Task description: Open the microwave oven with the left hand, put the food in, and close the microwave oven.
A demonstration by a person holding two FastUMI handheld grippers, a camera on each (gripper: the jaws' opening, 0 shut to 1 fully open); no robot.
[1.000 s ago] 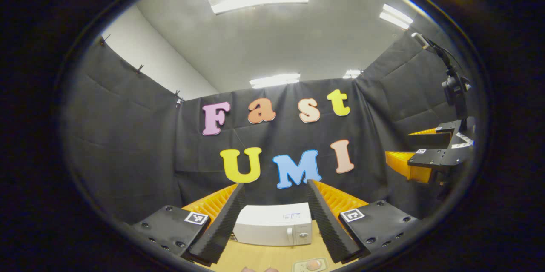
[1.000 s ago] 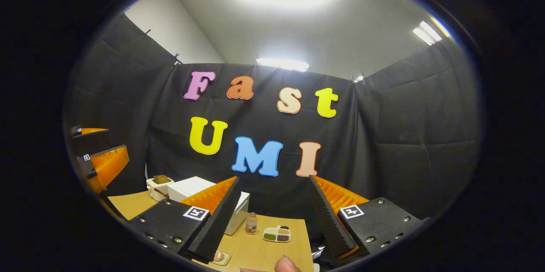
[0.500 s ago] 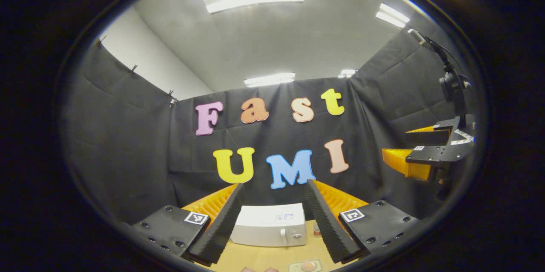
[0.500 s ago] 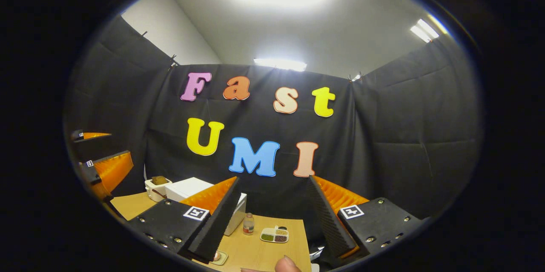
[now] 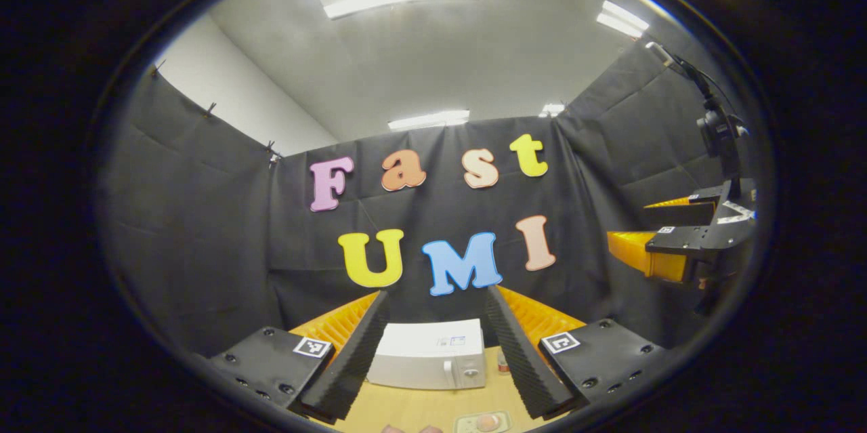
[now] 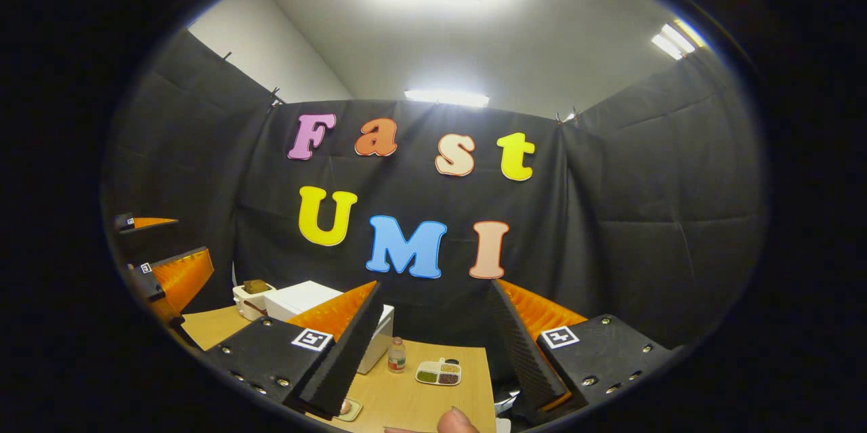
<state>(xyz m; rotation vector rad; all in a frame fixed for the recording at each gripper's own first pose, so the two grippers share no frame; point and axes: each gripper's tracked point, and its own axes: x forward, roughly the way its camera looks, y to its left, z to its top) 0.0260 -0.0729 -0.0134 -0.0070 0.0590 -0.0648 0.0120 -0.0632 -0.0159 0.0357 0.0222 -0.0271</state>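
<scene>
1. White, boxy microwave oven (image 5: 430, 363) stood shut at the far side of the pale wooden table (image 5: 406, 409), handle and knob toward its right end.
2. Framed that oven squarely between the spread fingers of the left gripper (image 5: 433, 352); jaws wide apart, gripping nothing, held high and well short of the door.
3. Lay near the front table edge, right of centre: a small pale tray with a round, tan piece of food (image 5: 485, 422) on it, untouched.
4. Hung off to the right in the left gripper view, raised well above the table: the right gripper (image 6: 433, 345), jaws likewise wide apart and empty.
5. Showed beyond the right gripper's fingers: a small bottle (image 6: 396, 356) just right of the oven, a divided dish of green and brown grains (image 6: 439, 373) beside that, and a white tub with something brown (image 6: 252, 297) at the oven's far left.
6. Peeked in at the bottom of the right gripper view: a fingertip (image 6: 455, 421) of the holding hand.
7. Judged stage: approach only, door not yet opened.
8. Judged risks: slim handle sitting close to the knob, so a sloppy descent could catch the knob or slip off; a hard pull on a light oven could drag it across the table; a swinging door or low pass could topple the bottle standing close by.
</scene>
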